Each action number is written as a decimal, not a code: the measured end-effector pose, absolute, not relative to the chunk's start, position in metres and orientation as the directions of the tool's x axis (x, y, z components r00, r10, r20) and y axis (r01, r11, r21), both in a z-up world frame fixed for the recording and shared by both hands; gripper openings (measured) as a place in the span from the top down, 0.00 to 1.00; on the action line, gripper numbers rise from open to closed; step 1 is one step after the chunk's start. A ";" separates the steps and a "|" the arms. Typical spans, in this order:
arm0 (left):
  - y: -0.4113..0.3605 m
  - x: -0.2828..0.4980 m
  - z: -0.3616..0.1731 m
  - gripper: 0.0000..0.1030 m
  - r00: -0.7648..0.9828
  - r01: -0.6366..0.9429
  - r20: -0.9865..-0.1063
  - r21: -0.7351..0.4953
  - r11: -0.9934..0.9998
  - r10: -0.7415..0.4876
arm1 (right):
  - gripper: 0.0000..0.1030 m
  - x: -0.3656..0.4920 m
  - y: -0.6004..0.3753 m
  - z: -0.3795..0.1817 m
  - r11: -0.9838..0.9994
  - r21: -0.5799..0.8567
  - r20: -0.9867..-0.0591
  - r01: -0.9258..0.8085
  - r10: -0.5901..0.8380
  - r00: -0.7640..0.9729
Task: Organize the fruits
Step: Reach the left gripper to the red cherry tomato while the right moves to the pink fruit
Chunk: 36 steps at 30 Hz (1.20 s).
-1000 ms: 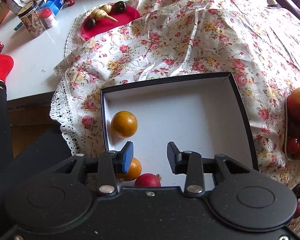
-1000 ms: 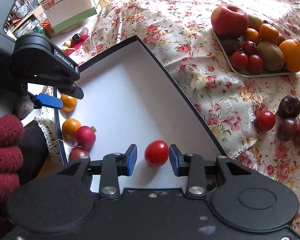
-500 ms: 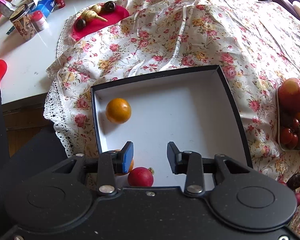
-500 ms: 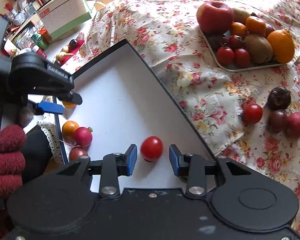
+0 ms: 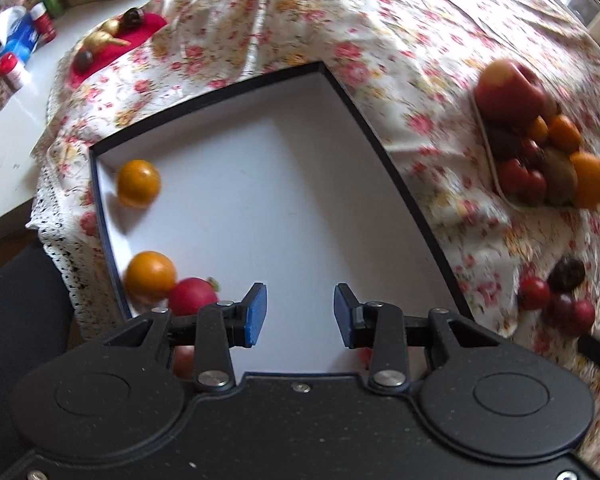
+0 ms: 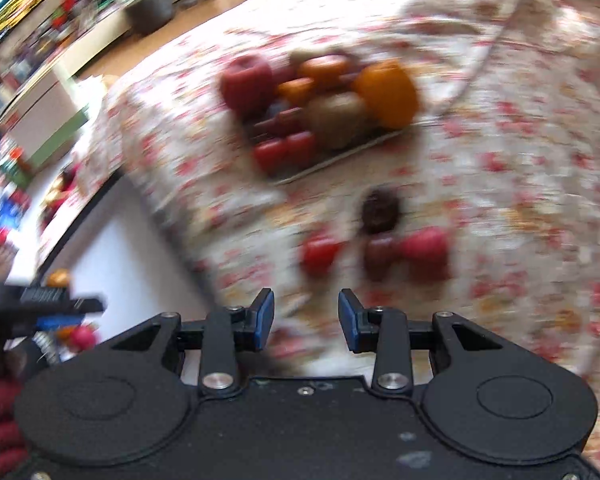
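Left gripper: jaws apart, holding nothing, above the white box. Right gripper: jaws apart, holding nothing; blurred tomato just ahead on the tablecloth.

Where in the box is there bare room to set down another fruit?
The box floor is bare from its far and right walls across the middle. Crowded only along the left wall: upper orange, lower orange and the red fruit touching it.

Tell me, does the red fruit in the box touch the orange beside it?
Touching: in the left wrist view the red fruit presses against the nearer orange, no gap between them.
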State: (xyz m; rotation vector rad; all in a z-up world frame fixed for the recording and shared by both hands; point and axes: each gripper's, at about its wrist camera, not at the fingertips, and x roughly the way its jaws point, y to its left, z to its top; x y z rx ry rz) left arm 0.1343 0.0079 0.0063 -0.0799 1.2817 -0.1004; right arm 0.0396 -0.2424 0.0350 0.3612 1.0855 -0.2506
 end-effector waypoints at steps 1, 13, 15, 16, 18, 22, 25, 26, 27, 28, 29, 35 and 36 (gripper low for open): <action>0.002 0.130 0.007 0.56 0.288 0.048 -0.951 -0.107 0.993 -0.116 | 0.63 0.036 -0.253 0.035 0.903 0.161 -0.893 0.398 -0.039 0.448; -0.088 0.094 0.022 0.56 0.356 0.303 -0.924 -0.027 0.953 -0.139 | 0.63 0.016 -0.333 0.020 0.814 0.223 -0.900 0.536 -0.039 0.434; -0.100 0.093 0.022 0.56 0.352 0.323 -0.925 -0.022 0.946 -0.141 | 0.63 0.018 -0.334 0.019 0.818 0.228 -0.899 0.528 -0.031 0.437; -0.106 0.092 0.022 0.56 0.352 0.331 -0.925 -0.019 0.943 -0.142 | 0.63 0.019 -0.334 0.019 0.823 0.225 -0.898 0.521 -0.032 0.439; -0.115 0.091 0.022 0.56 0.351 0.345 -0.926 -0.012 0.939 -0.141 | 0.63 0.023 -0.331 0.016 0.829 0.223 -0.900 0.513 -0.027 0.436; -0.130 0.093 0.023 0.56 0.346 0.366 -0.926 -0.015 0.931 -0.151 | 0.63 0.031 -0.325 0.008 0.841 0.226 -0.902 0.492 -0.010 0.432; -0.137 0.096 0.023 0.56 0.333 0.372 -0.928 -0.033 0.928 -0.166 | 0.62 0.041 -0.321 0.000 0.848 0.211 -0.906 0.486 -0.016 0.422; -0.139 0.097 0.022 0.56 0.328 0.375 -0.929 -0.039 0.926 -0.172 | 0.60 0.043 -0.320 -0.002 0.848 0.215 -0.907 0.484 -0.011 0.421; -0.141 0.098 0.022 0.56 0.322 0.377 -0.930 -0.044 0.925 -0.176 | 0.60 0.046 -0.320 -0.006 0.848 0.219 -0.909 0.482 -0.003 0.418; -0.143 0.099 0.021 0.56 0.318 0.378 -0.931 -0.049 0.925 -0.180 | 0.59 0.048 -0.320 -0.009 0.848 0.219 -0.911 0.483 0.001 0.413; -0.145 0.100 0.021 0.56 0.315 0.379 -0.931 -0.052 0.924 -0.182 | 0.58 0.051 -0.320 -0.012 0.847 0.219 -0.913 0.484 0.002 0.408; -0.160 0.105 0.013 0.56 0.305 0.391 -0.933 -0.061 0.918 -0.191 | 0.59 0.051 -0.323 -0.015 0.844 0.235 -0.906 0.482 0.011 0.423; -0.162 0.107 0.011 0.56 0.300 0.392 -0.934 -0.066 0.918 -0.195 | 0.59 0.049 -0.325 -0.013 0.844 0.230 -0.904 0.485 0.001 0.427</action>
